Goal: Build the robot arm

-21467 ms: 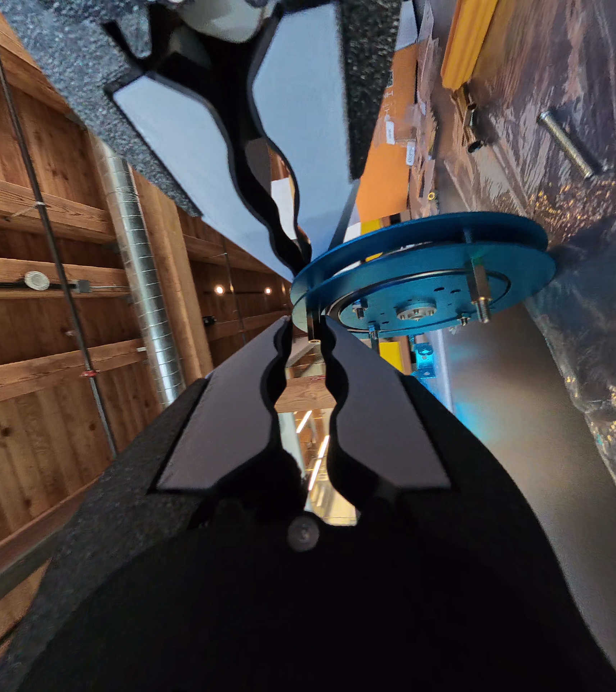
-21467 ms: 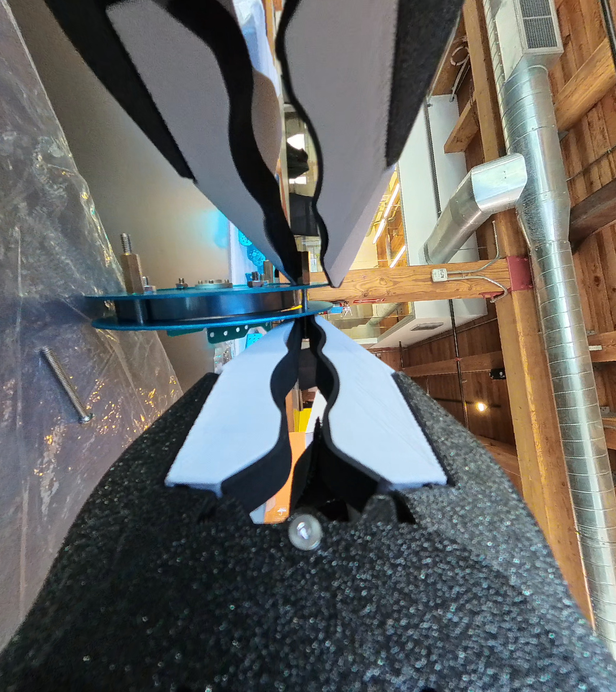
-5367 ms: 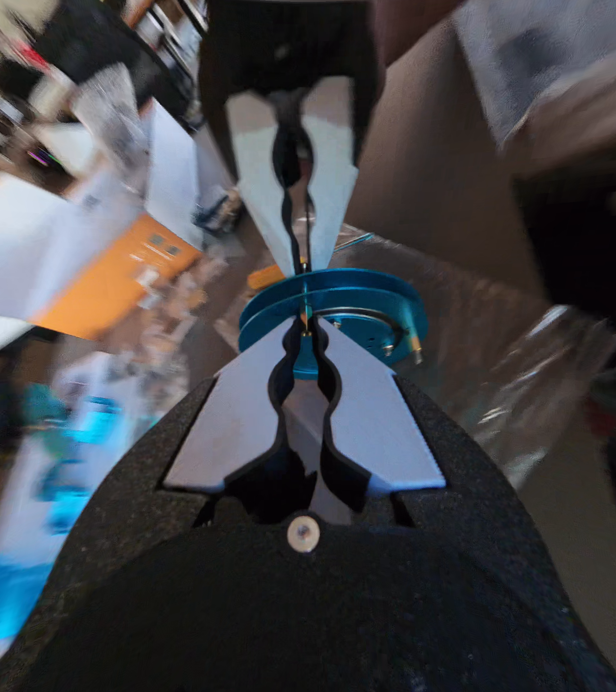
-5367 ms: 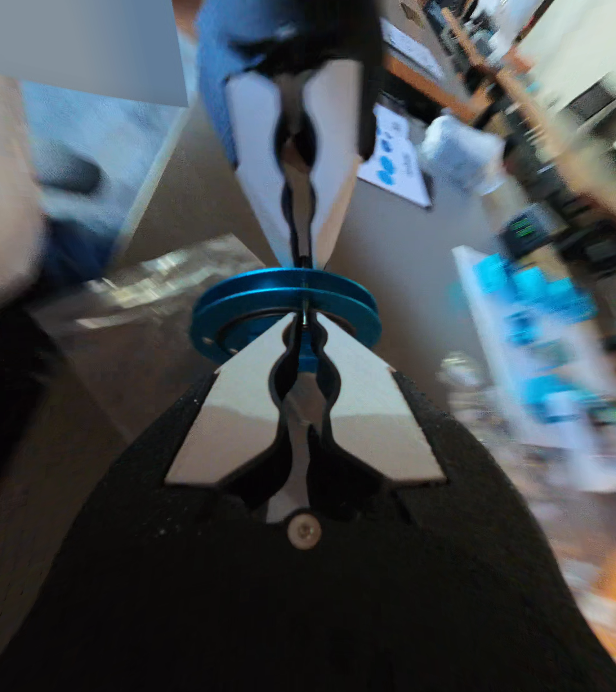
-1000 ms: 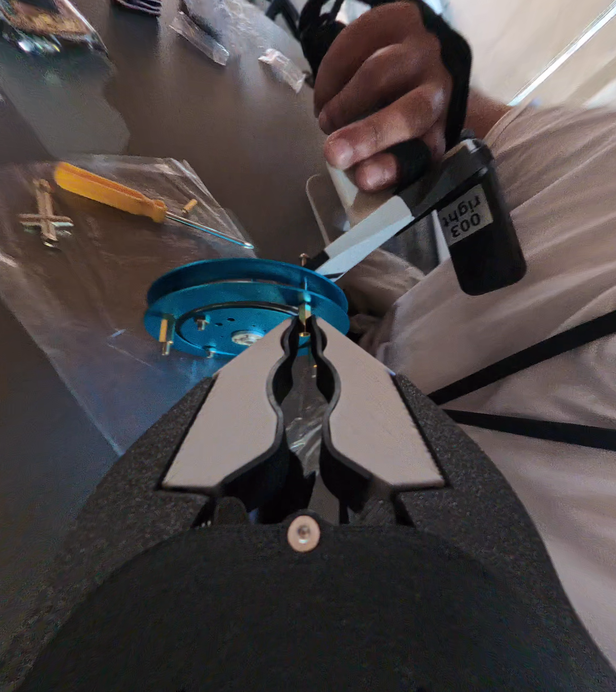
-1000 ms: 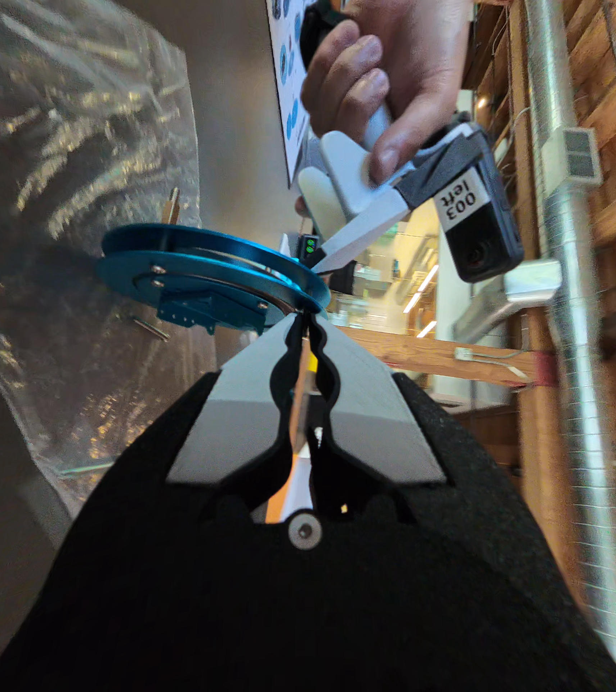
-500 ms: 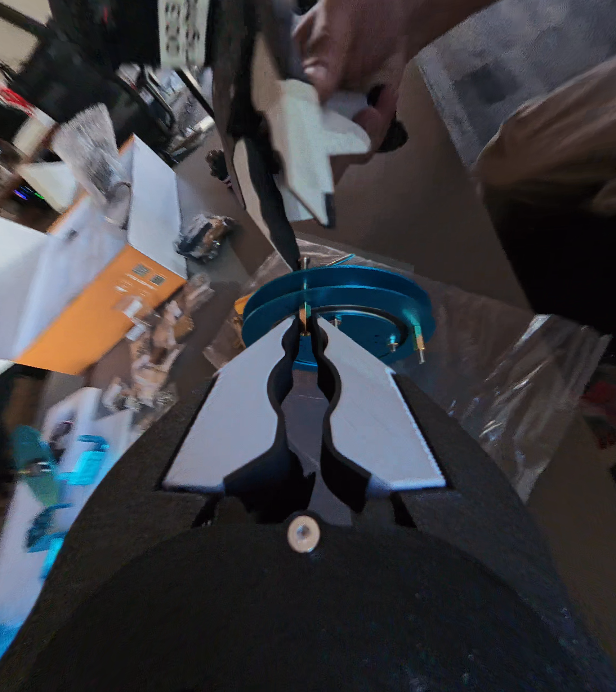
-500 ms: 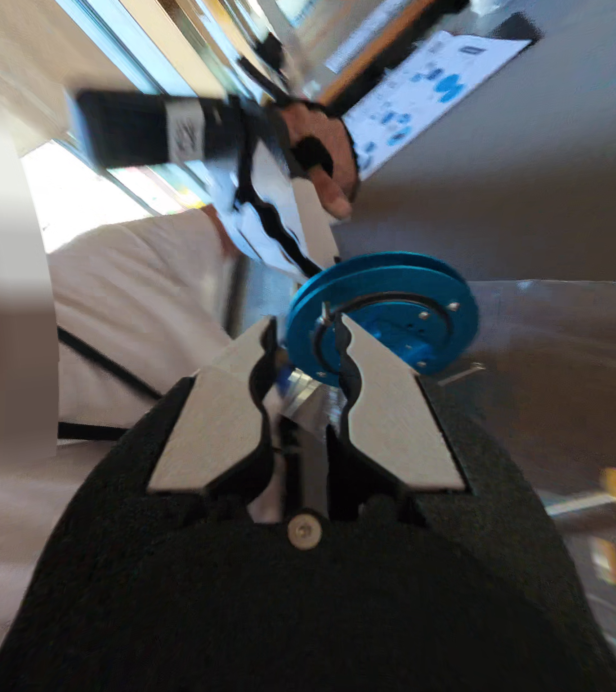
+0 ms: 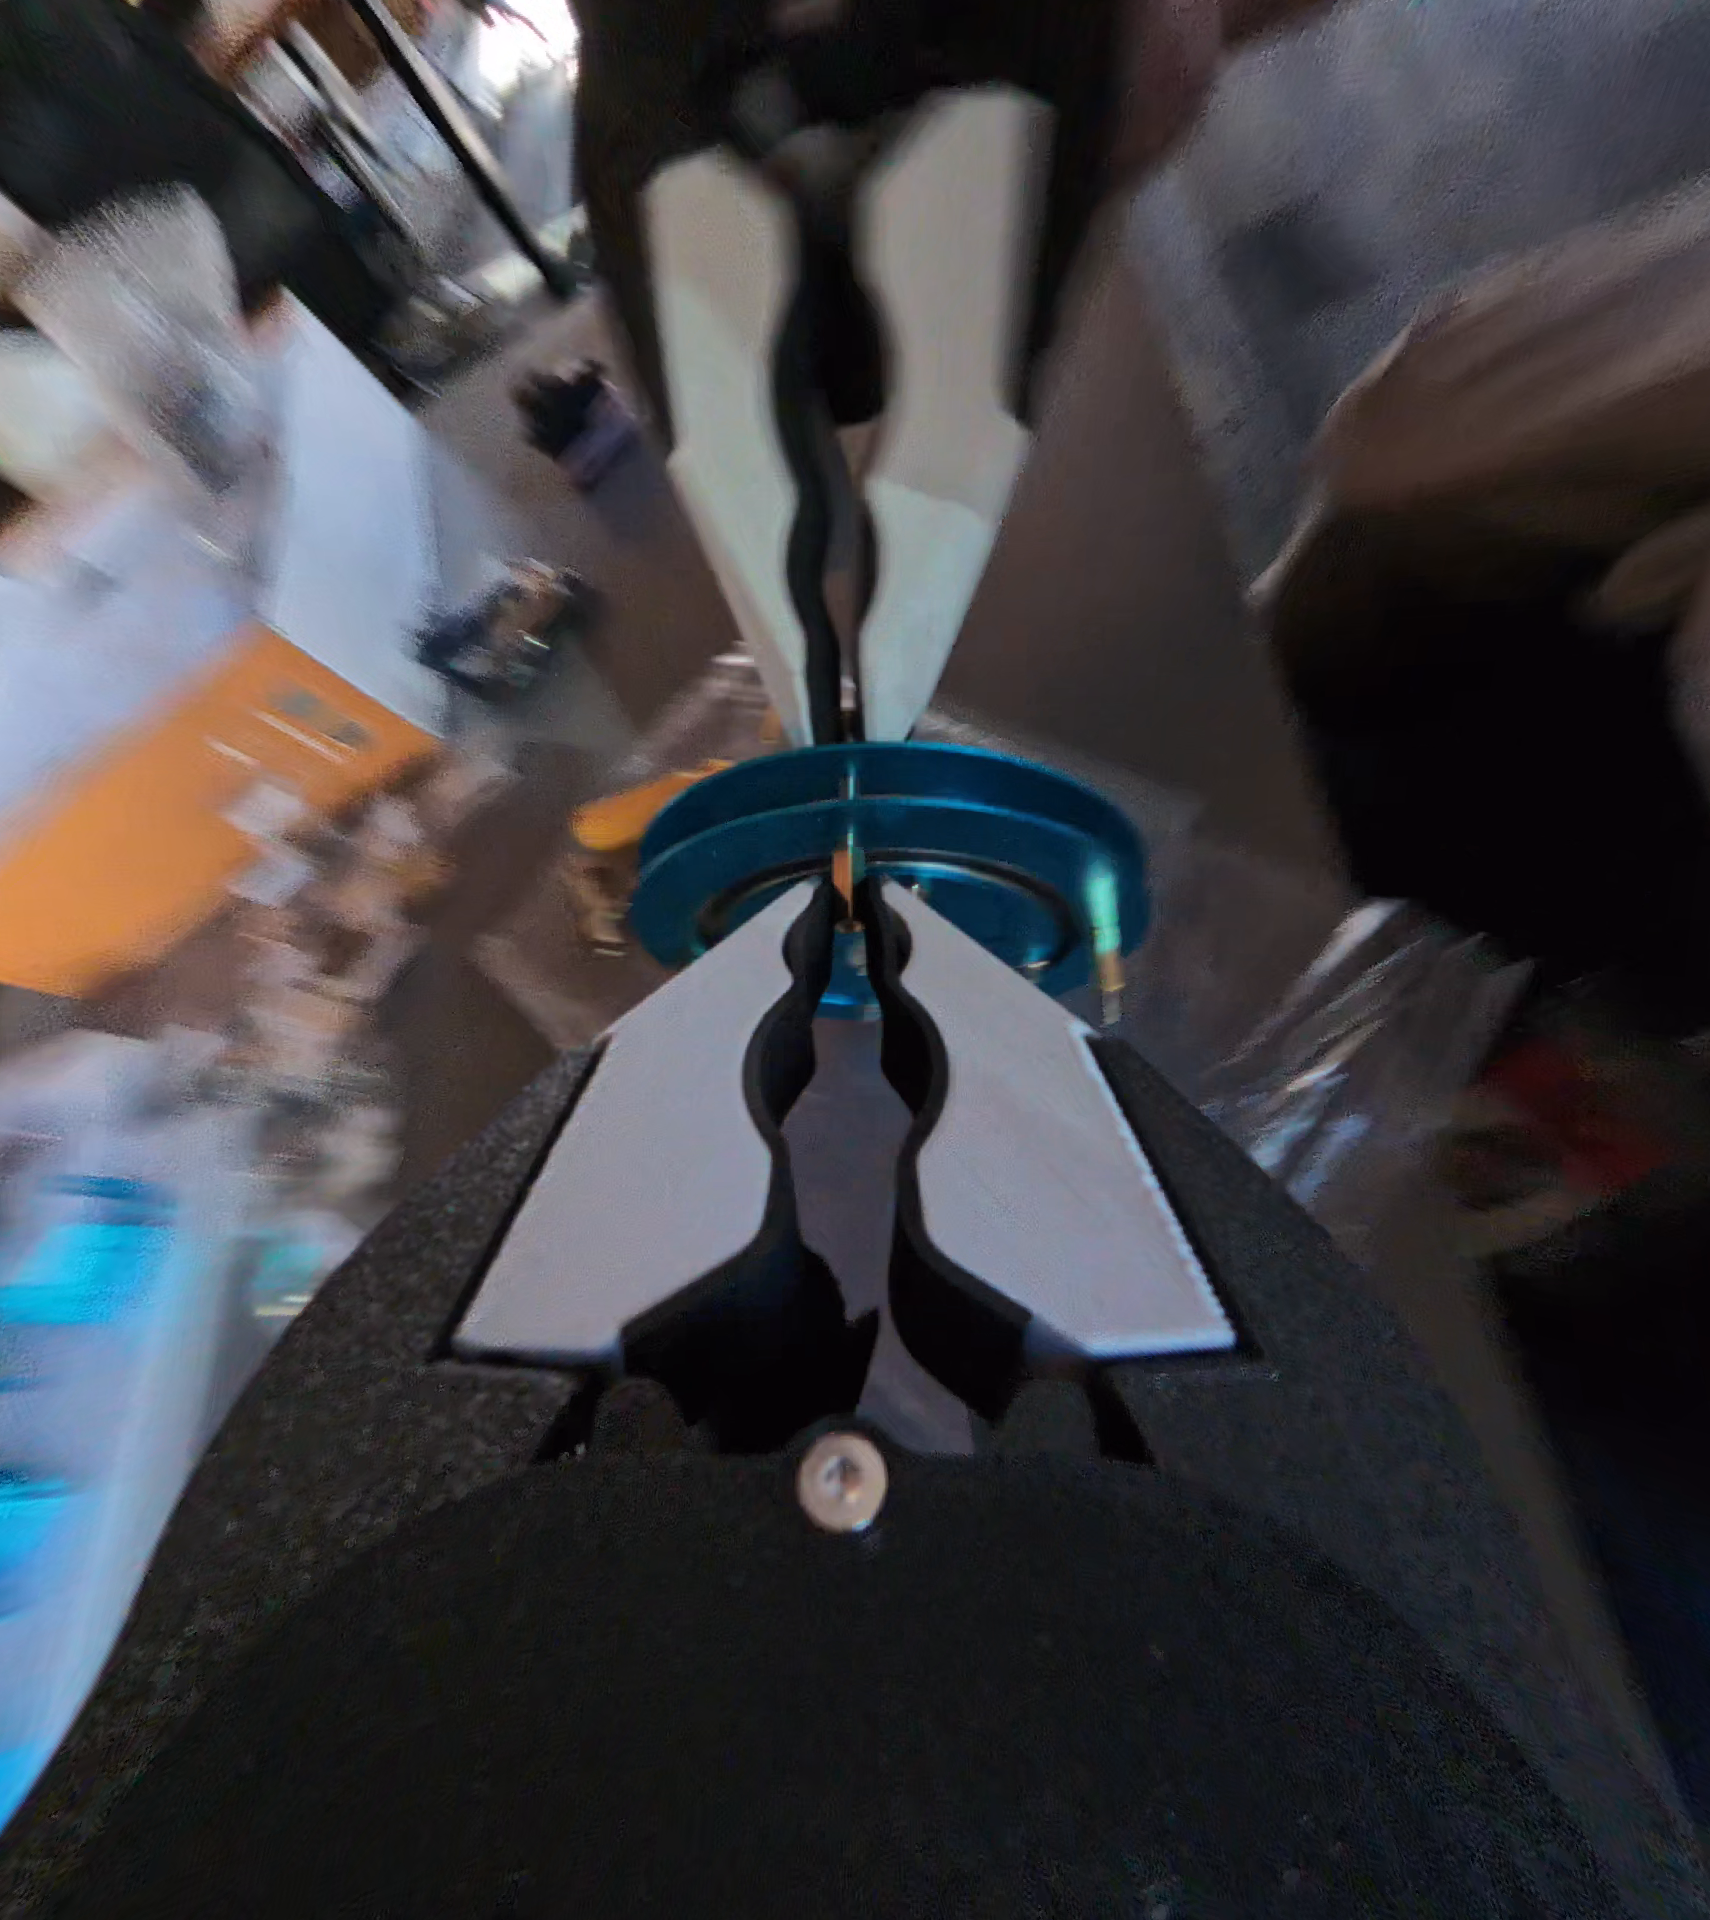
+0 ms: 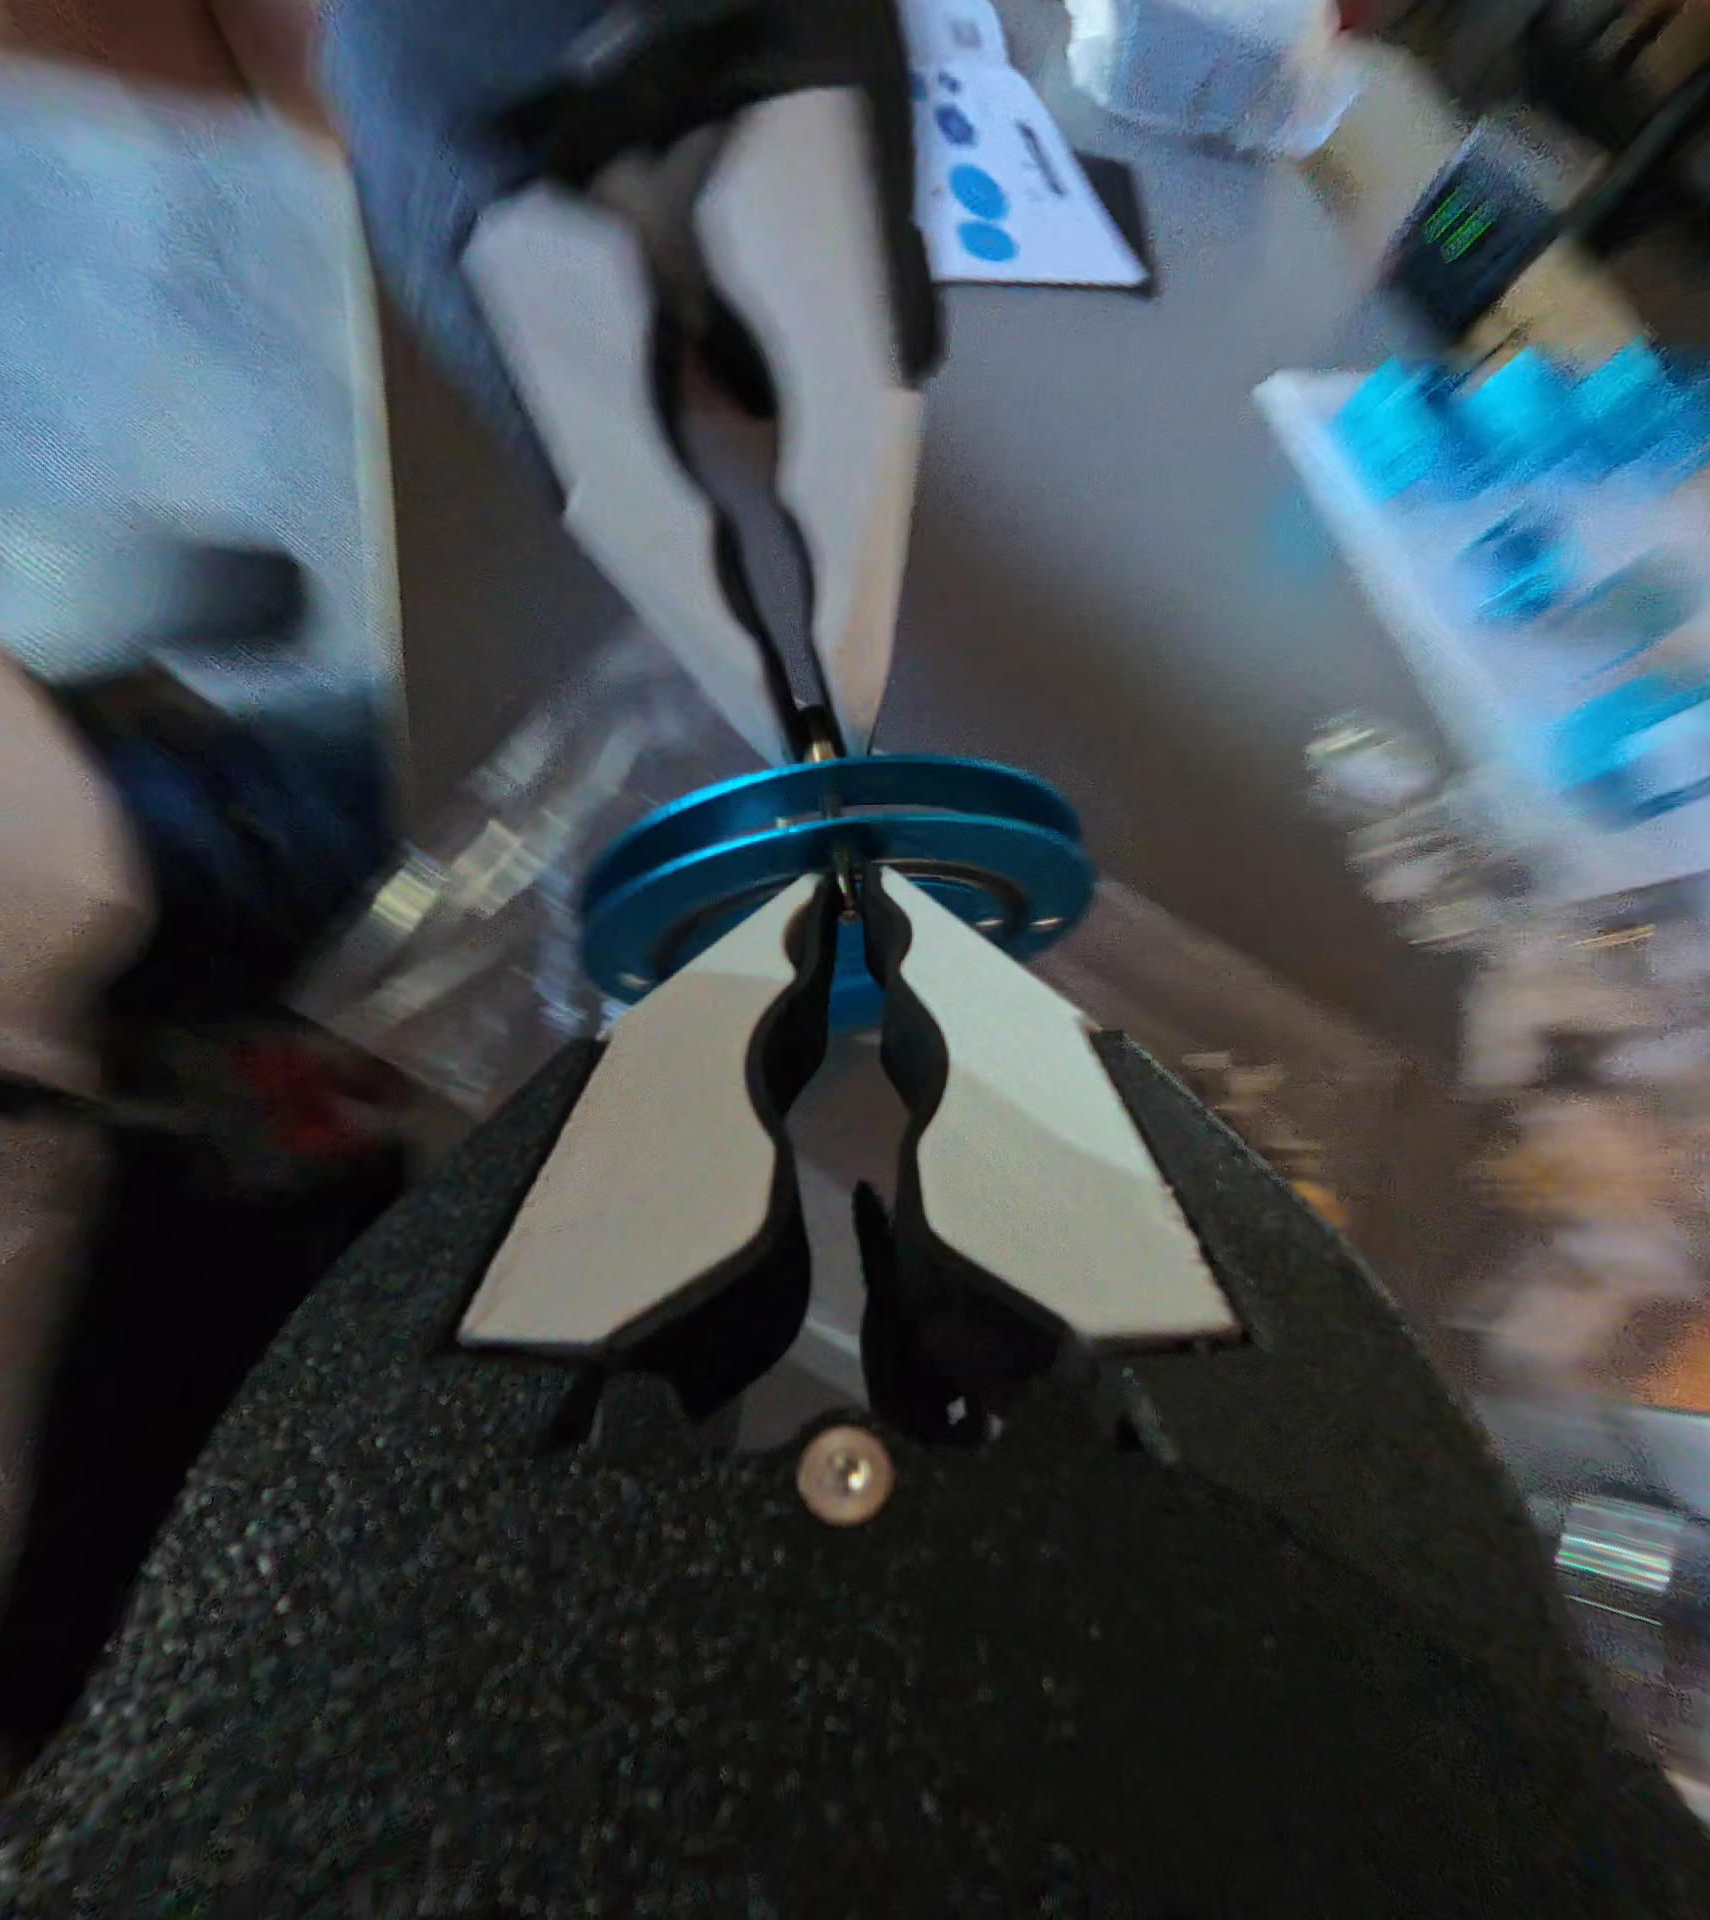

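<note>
A blue two-disc assembly (image 9: pixel 986 805) with brass standoffs between its plates is held in the air between both grippers. My left gripper (image 9: pixel 846 896) is shut on a brass standoff (image 9: pixel 843 868) at the near rim. In that view the right gripper (image 9: pixel 835 722) comes in from the far side, jaws together at the opposite rim. In the right wrist view my right gripper (image 10: pixel 846 891) is shut on a post at the near rim of the assembly (image 10: pixel 976 847), and the left gripper (image 10: pixel 823 736) closes on the far rim. Both views are motion-blurred.
A crinkled clear plastic sheet (image 9: pixel 1350 1029) lies on the grey table (image 10: pixel 1090 582) under the assembly. An orange box (image 9: pixel 165 821) is at the left. A printed sheet with blue circles (image 10: pixel 1017 187) and a white tray of blue parts (image 10: pixel 1557 540) lie farther off. A person's sleeve (image 9: pixel 1557 436) is close by. Both grippers' tips are close together, under 4 cm apart.
Both views have swung round quickly with the assembly. Half a second ago the right gripper stood slightly open at the rim; now it is shut on a post, straight opposite the left gripper.
</note>
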Demonstrator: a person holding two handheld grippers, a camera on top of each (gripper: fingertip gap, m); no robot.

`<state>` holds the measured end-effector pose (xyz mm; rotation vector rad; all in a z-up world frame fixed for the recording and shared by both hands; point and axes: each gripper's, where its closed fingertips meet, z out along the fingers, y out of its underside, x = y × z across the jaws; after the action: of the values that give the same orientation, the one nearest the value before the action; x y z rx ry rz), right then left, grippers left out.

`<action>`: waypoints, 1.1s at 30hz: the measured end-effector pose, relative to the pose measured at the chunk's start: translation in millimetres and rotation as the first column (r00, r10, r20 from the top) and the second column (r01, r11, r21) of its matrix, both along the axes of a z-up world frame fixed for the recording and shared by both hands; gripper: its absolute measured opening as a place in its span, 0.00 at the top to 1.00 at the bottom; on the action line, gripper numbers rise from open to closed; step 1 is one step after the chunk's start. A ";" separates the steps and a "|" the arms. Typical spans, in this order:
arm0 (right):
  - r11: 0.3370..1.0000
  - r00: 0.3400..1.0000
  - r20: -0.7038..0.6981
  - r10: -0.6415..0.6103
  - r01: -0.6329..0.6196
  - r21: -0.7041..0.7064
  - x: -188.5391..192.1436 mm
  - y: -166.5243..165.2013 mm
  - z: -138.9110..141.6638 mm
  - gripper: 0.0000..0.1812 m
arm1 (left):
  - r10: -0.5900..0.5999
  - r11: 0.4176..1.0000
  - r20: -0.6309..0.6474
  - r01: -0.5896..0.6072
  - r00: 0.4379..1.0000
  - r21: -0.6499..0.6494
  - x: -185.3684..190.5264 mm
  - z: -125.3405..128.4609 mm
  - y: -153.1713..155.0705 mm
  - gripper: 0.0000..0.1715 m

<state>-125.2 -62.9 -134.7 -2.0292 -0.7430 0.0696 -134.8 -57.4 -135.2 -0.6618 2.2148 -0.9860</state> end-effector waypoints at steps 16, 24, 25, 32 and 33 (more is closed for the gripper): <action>0.949 0.874 0.466 -0.140 -0.016 0.314 -1.9 4.5 5.9 0.95 | -0.175 0.917 -0.177 0.095 0.969 -0.388 -12.5 2.3 -2.5 0.97; 0.948 0.910 -0.398 -0.115 0.220 0.228 24.6 -16.0 7.6 0.80 | -0.240 0.907 0.017 0.231 0.971 -0.351 -24.9 0.7 3.1 0.97; 0.939 0.866 -0.494 -0.080 0.232 0.255 30.9 -20.3 14.0 0.81 | -0.245 0.900 0.030 0.239 0.969 -0.364 -27.0 0.6 3.5 0.97; 0.842 0.646 -0.759 0.079 0.364 0.397 78.1 -59.7 52.1 0.85 | -0.257 0.868 0.114 0.281 0.960 -0.411 -39.6 0.7 -9.1 0.97; 0.834 0.618 -0.778 0.108 0.369 0.409 80.2 -64.1 56.3 0.86 | -0.250 0.870 0.127 0.280 0.960 -0.405 -38.1 1.1 -10.3 0.97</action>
<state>-45.0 -127.0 -78.4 -1.2800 -0.0041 0.5659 -172.9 -67.7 -134.1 -0.4974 2.0801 -1.6332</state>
